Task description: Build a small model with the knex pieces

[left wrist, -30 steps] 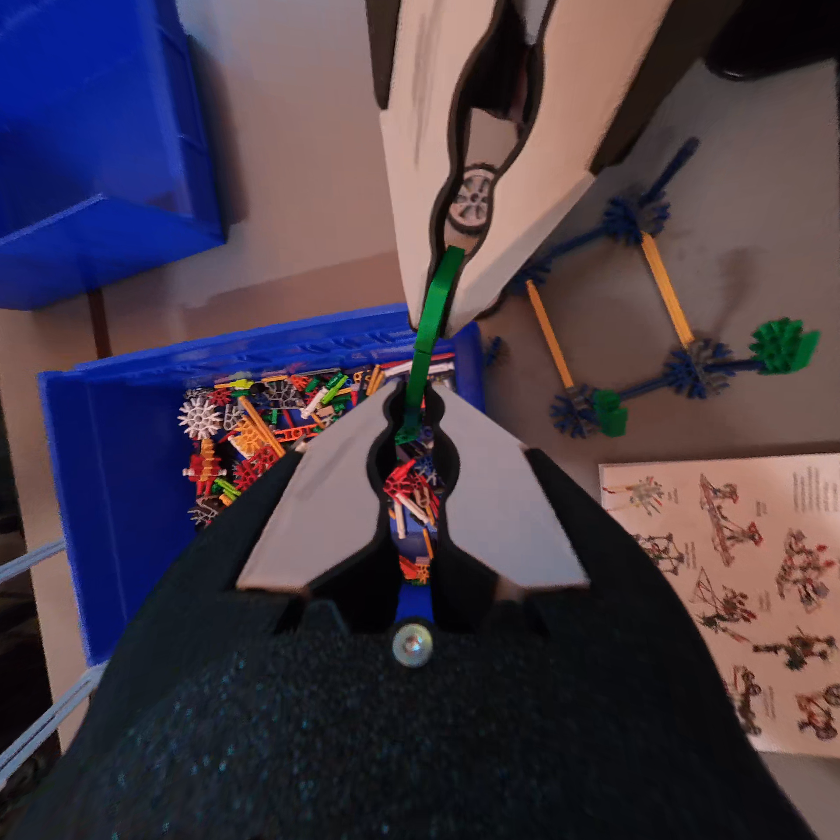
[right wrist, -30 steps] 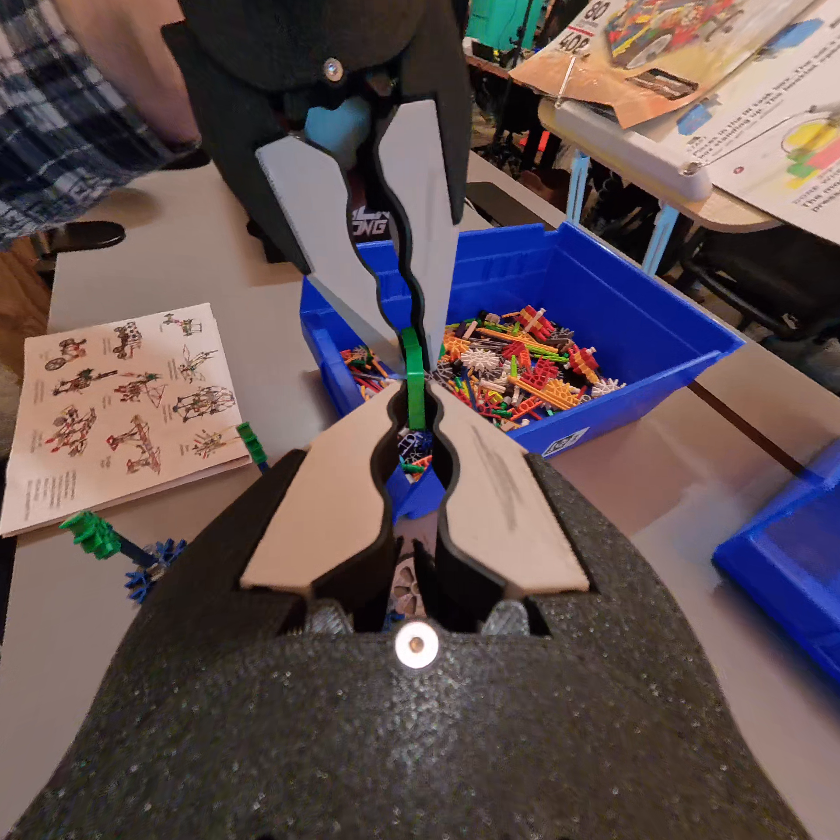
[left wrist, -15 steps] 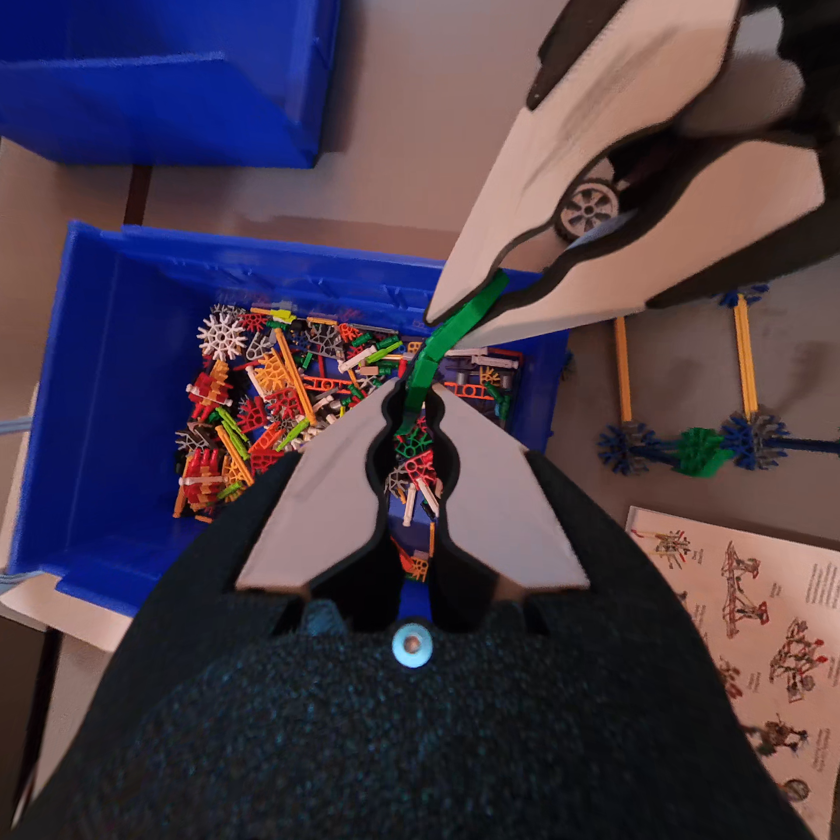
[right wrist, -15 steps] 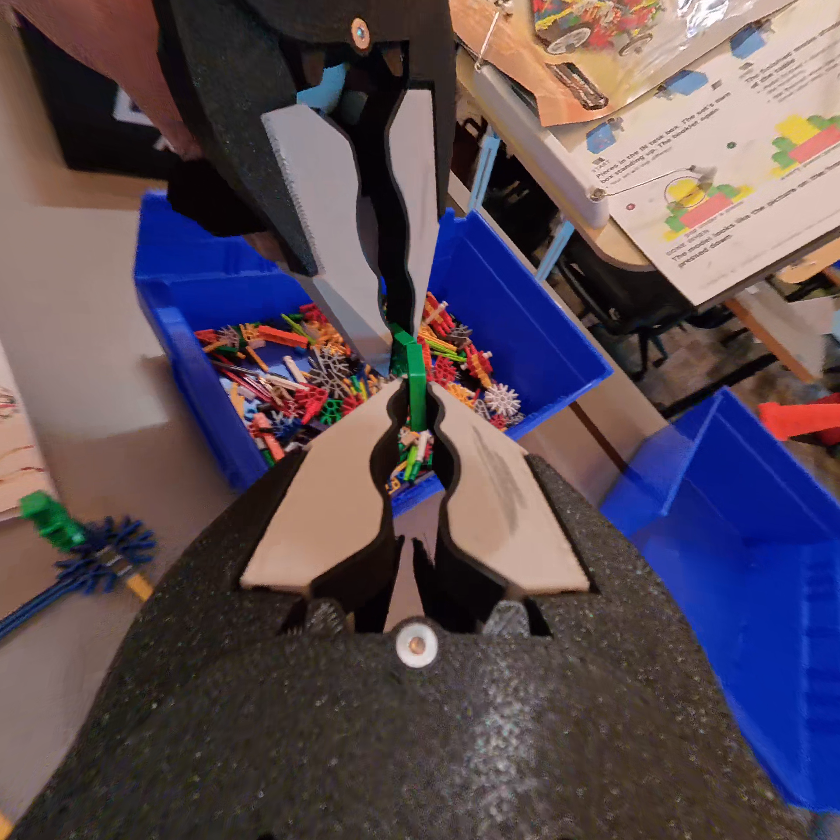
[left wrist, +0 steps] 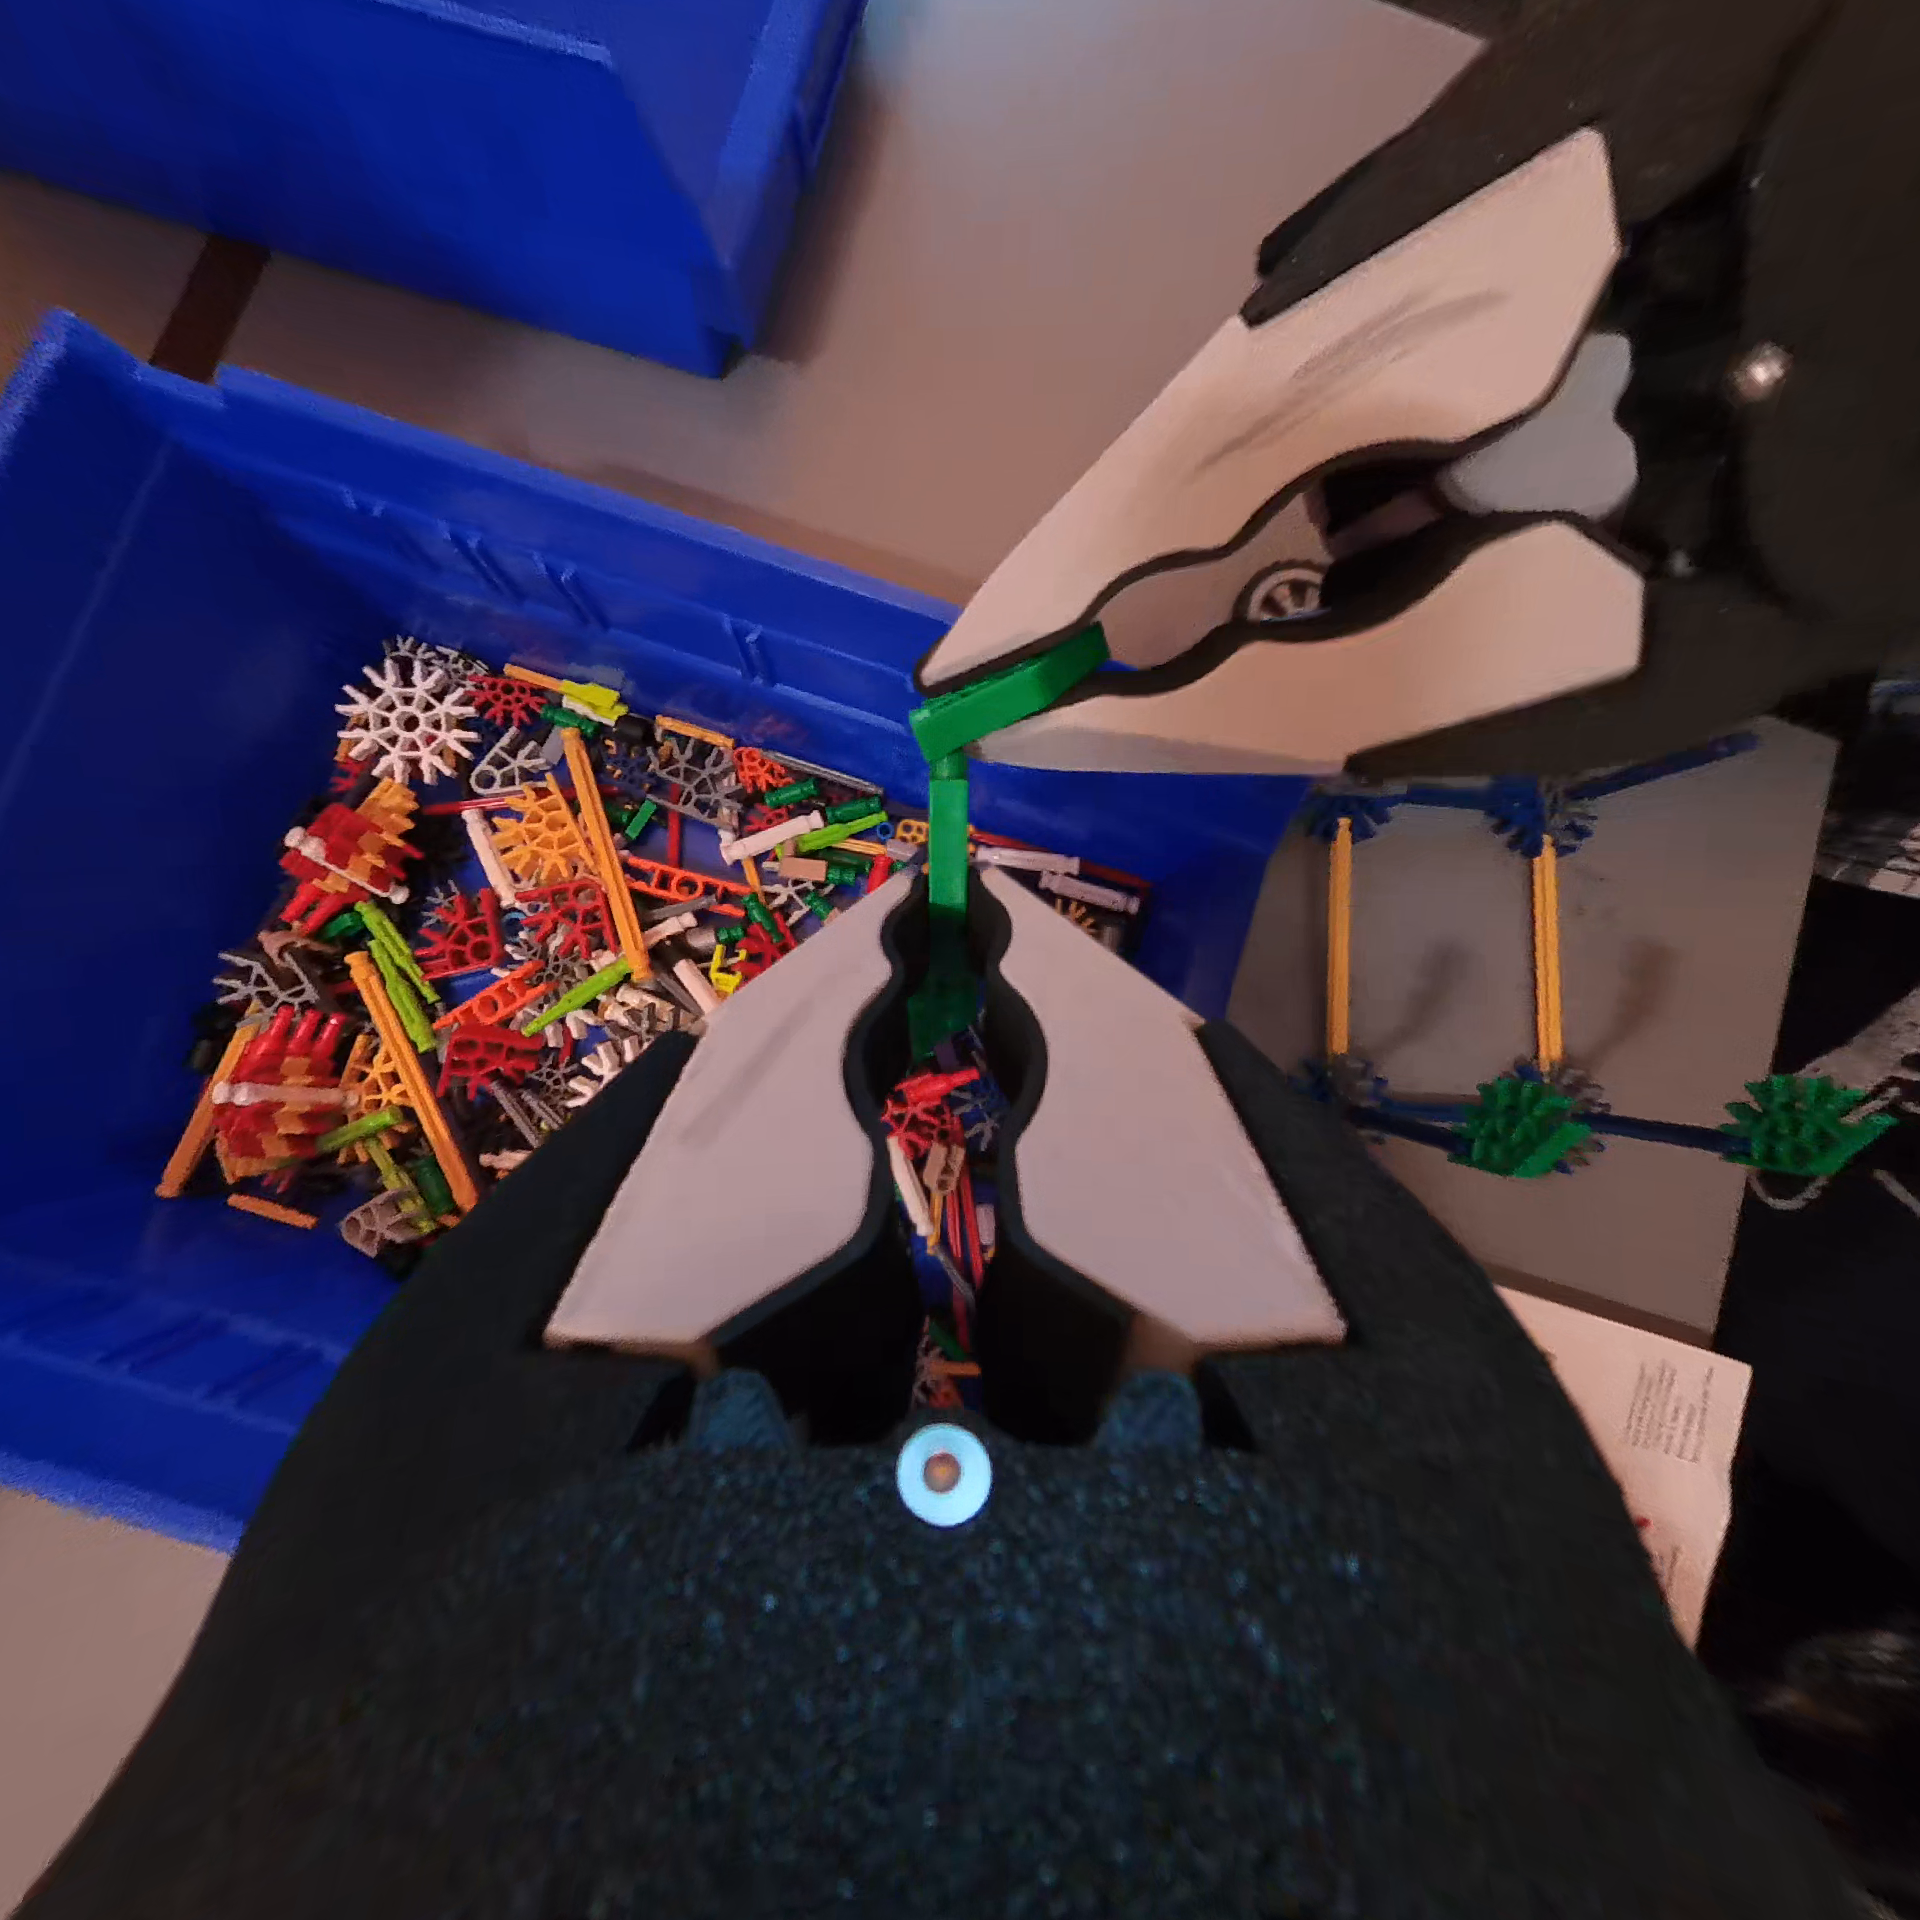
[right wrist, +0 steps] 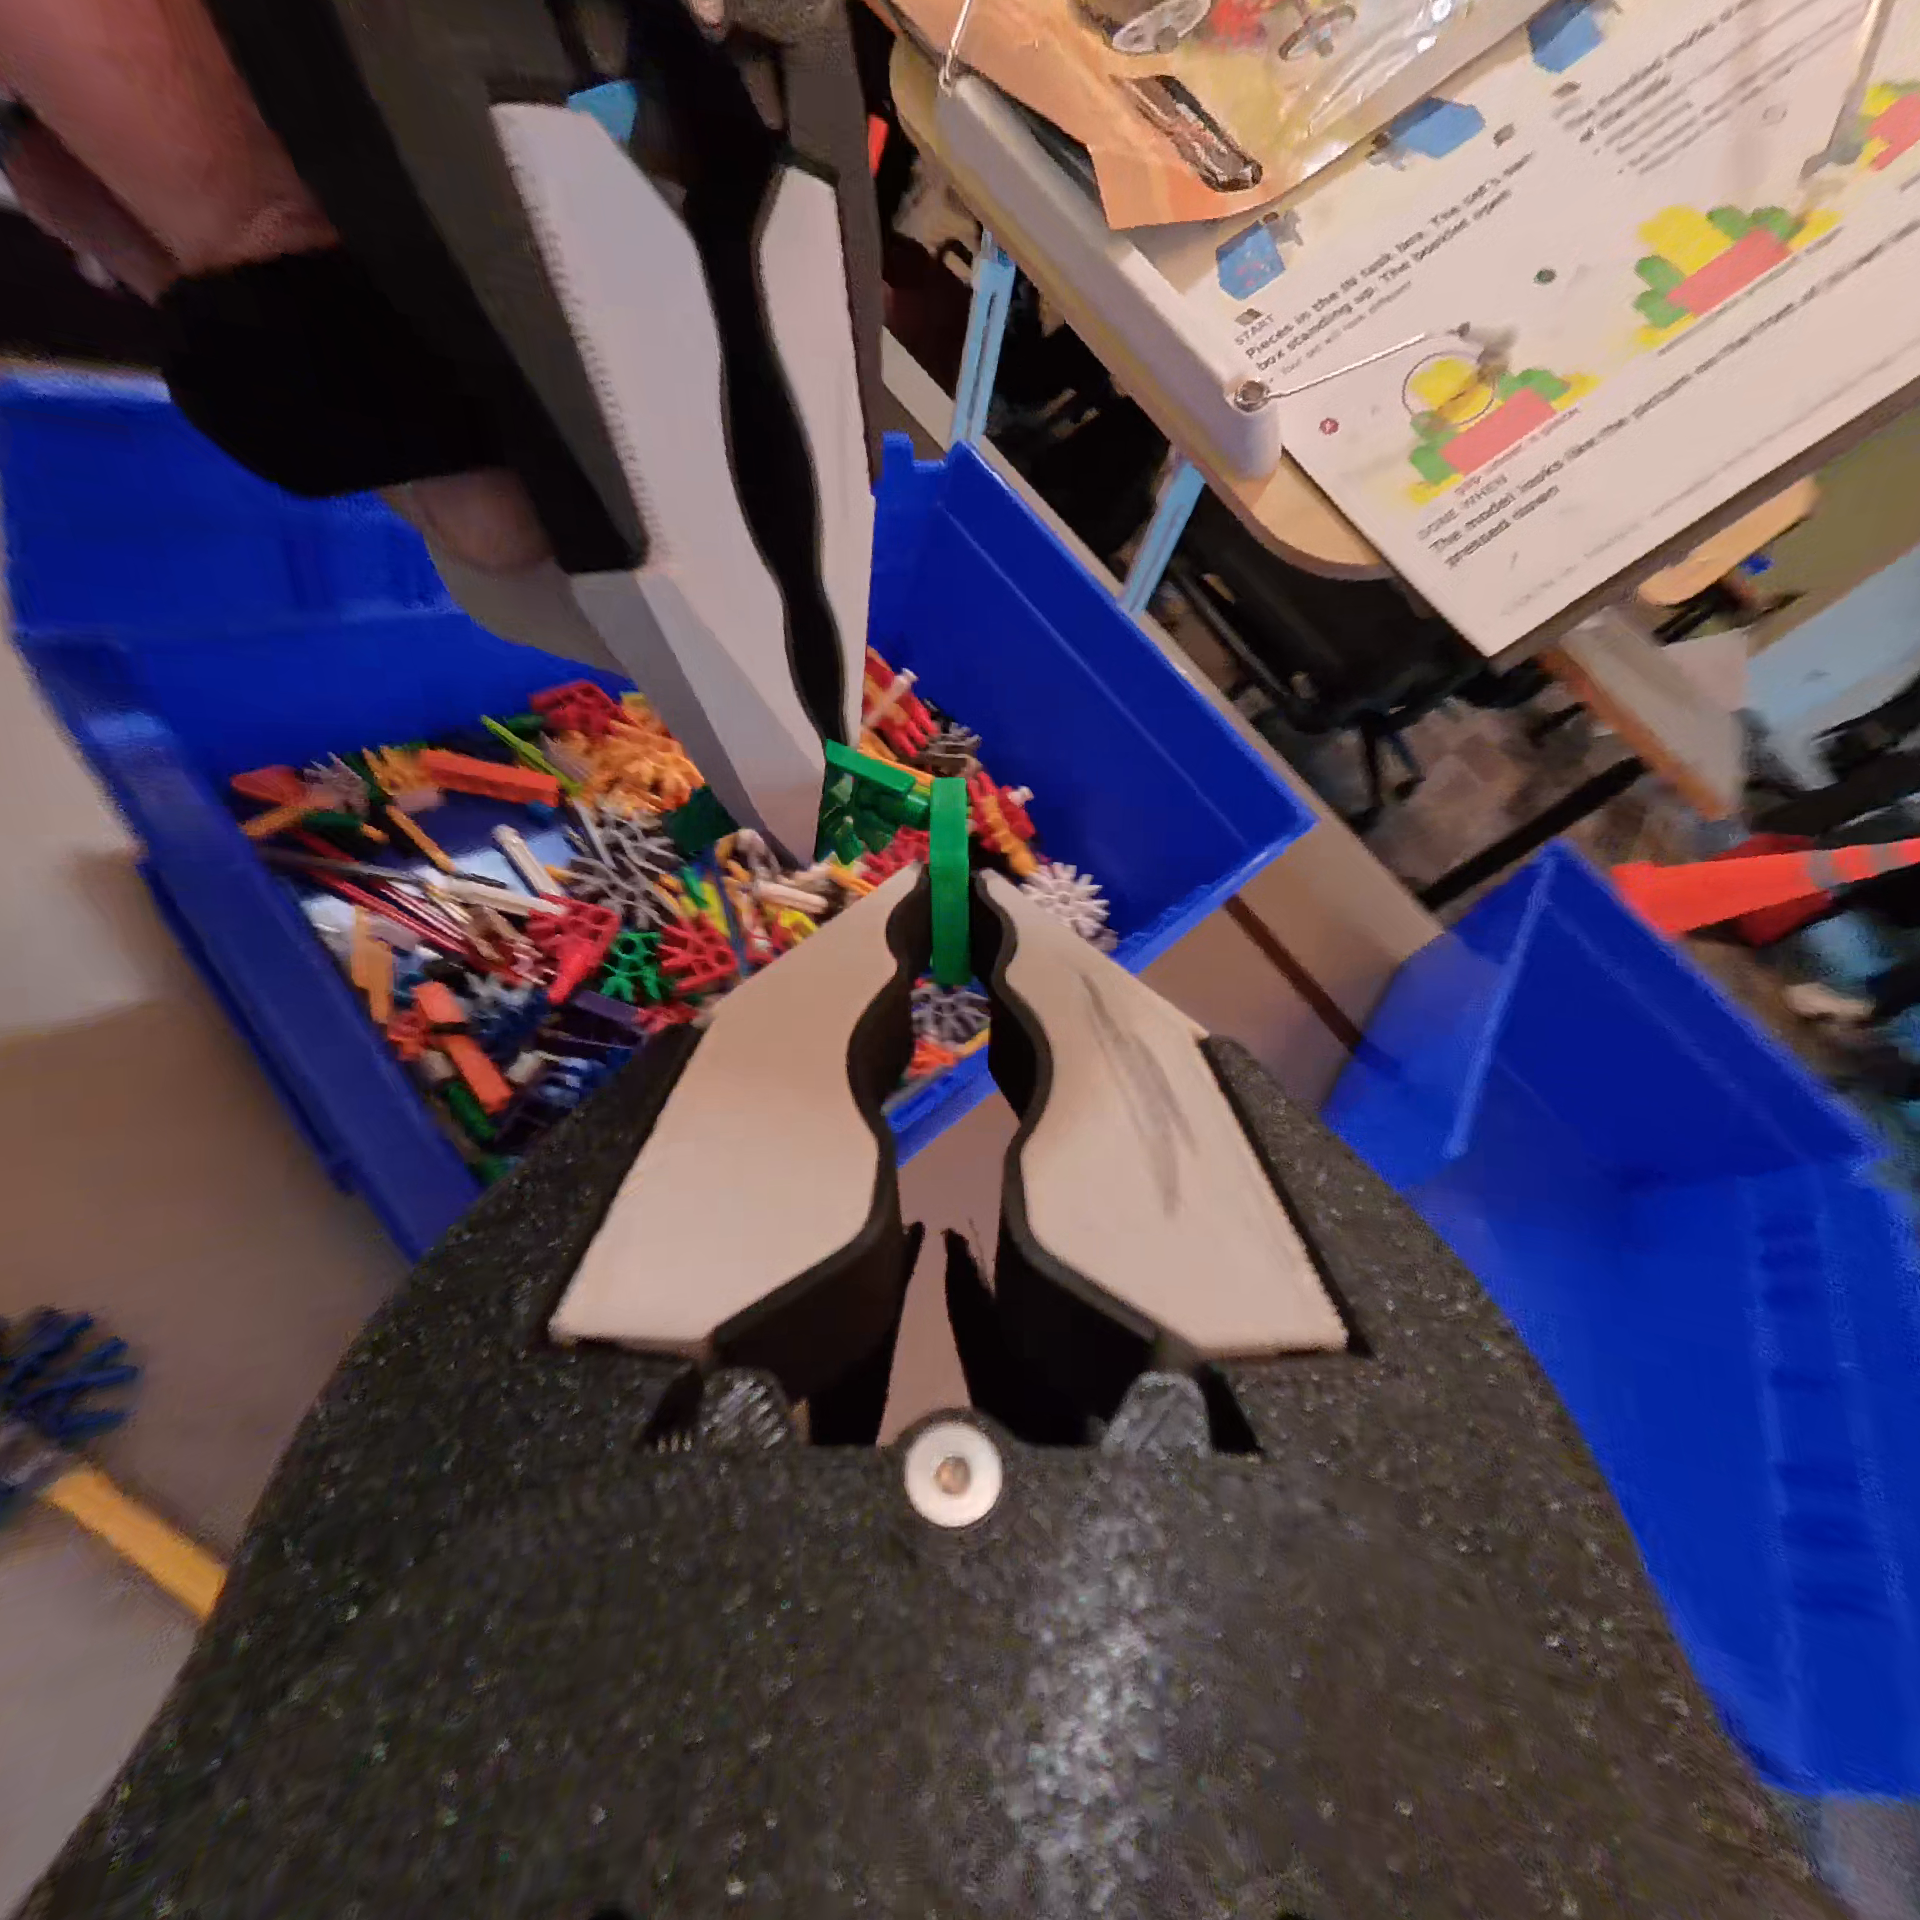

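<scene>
My left gripper (left wrist: pixel 945 883) is shut on a green plastic strip (left wrist: pixel 948 862), held above a blue bin (left wrist: pixel 125 727) of mixed coloured building pieces. My right gripper (left wrist: pixel 940 707) comes in from the upper right and is shut on a second green strip (left wrist: pixel 1003 691). The two strips meet at a sharp bend between the tips. In the right wrist view my right gripper (right wrist: pixel 948 878) pinches its green strip (right wrist: pixel 948 883), and the left gripper (right wrist: pixel 836 774) comes down from above, holding its green strip (right wrist: pixel 868 795).
A part-built frame (left wrist: pixel 1538 1122) of blue and green connectors and yellow rods lies right of the bin. A second blue bin (left wrist: pixel 436 156) stands beyond it, and also shows in the right wrist view (right wrist: pixel 1662 1247). A picture sheet (left wrist: pixel 1662 1434) lies at the lower right. A board with printed sheets (right wrist: pixel 1558 312) stands behind. Only a small space, under 4 cm, lies between the two pairs of fingers.
The right gripper has swung round to the right of the left one. The green strips, in one straight line a second ago, now meet at a sharp angle. Both views shifted over the bin.
</scene>
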`<state>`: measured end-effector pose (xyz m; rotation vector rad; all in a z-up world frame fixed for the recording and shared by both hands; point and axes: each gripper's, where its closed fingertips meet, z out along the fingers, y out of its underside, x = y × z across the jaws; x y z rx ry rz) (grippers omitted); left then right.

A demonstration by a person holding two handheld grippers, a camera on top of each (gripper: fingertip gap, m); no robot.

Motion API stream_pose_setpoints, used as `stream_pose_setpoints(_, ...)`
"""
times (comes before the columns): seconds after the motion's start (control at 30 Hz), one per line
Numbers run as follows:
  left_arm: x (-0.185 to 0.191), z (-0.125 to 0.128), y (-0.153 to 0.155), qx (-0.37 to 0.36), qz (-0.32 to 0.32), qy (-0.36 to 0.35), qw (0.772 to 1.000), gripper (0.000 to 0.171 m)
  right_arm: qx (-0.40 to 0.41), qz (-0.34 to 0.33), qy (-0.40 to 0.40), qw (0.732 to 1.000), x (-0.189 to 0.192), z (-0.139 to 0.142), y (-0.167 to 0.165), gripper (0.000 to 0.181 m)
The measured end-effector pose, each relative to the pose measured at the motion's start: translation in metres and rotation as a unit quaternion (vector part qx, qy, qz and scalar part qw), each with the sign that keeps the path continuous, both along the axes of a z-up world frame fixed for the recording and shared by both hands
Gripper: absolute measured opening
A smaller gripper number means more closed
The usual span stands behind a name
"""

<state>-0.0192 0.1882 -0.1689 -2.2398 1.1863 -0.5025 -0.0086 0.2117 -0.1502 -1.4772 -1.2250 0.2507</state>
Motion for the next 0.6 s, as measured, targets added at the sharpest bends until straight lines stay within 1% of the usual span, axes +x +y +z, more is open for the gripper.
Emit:
stream_pose_setpoints(0.07, 0.002, 0.010, -0.002, -0.003, 0.004, -0.033, 0.999, 0.003, -0.071, 0.015, 0.061, 0.995, 0.001, 0.001, -0.003, 0.005)
stream_pose_setpoints(0.13, 0.006, 0.021, -0.002, -0.001, 0.010, -0.071, 0.997, 0.003, -0.155, 0.027, 0.138, 0.978, 0.004, 0.005, -0.002, 0.004)
stream_pose_setpoints(0.23, 0.012, 0.035, -0.003, 0.004, 0.011, -0.124, 0.992, 0.003, -0.213, 0.042, 0.204, 0.954, 0.008, 0.012, -0.004, 0.005)
stream_pose_setpoints(0.27, 0.014, 0.039, -0.003, 0.015, 0.008, -0.136, 0.991, 0.003, -0.235, 0.046, 0.227, 0.944, 0.009, 0.016, -0.005, 0.004)
stream_pose_setpoints(0.3, 0.016, 0.040, -0.003, 0.032, 0.007, -0.131, 0.991, 0.003, -0.240, 0.044, 0.238, 0.940, 0.011, 0.019, -0.005, 0.004)
stream_pose_setpoints(0.33, 0.017, 0.040, -0.002, 0.045, 0.013, -0.120, 0.992, 0.003, -0.215, 0.032, 0.224, 0.950, 0.013, 0.019, -0.004, 0.004)
stream_pose_setpoints(0.4, 0.021, 0.039, 0.000, 0.083, 0.023, -0.088, 0.992, 0.003, -0.121, -0.008, 0.167, 0.978, 0.017, 0.022, 0.000, 0.004)
stream_pose_setpoints(0.47, 0.026, 0.040, -0.001, 0.109, 0.037, -0.068, 0.991, 0.005, -0.043, -0.040, 0.116, 0.992, 0.020, 0.028, 0.004, 0.004)
stream_pose_setpoints(0.5, 0.027, 0.039, -0.001, 0.131, 0.038, -0.049, 0.989, 0.005, -0.022, -0.049, 0.102, 0.993, 0.021, 0.030, 0.005, 0.004)
stream_pose_setpoints(0.53, 0.028, 0.040, -0.001, 0.152, 0.037, -0.035, 0.987, 0.006, -0.030, -0.051, 0.106, 0.993, 0.020, 0.030, 0.006, 0.004)
stream_pose_setpoints(0.6, 0.026, 0.040, 0.000, 0.175, 0.048, -0.016, 0.983, 0.005, -0.094, -0.032, 0.148, 0.984, 0.017, 0.027, 0.006, 0.004)
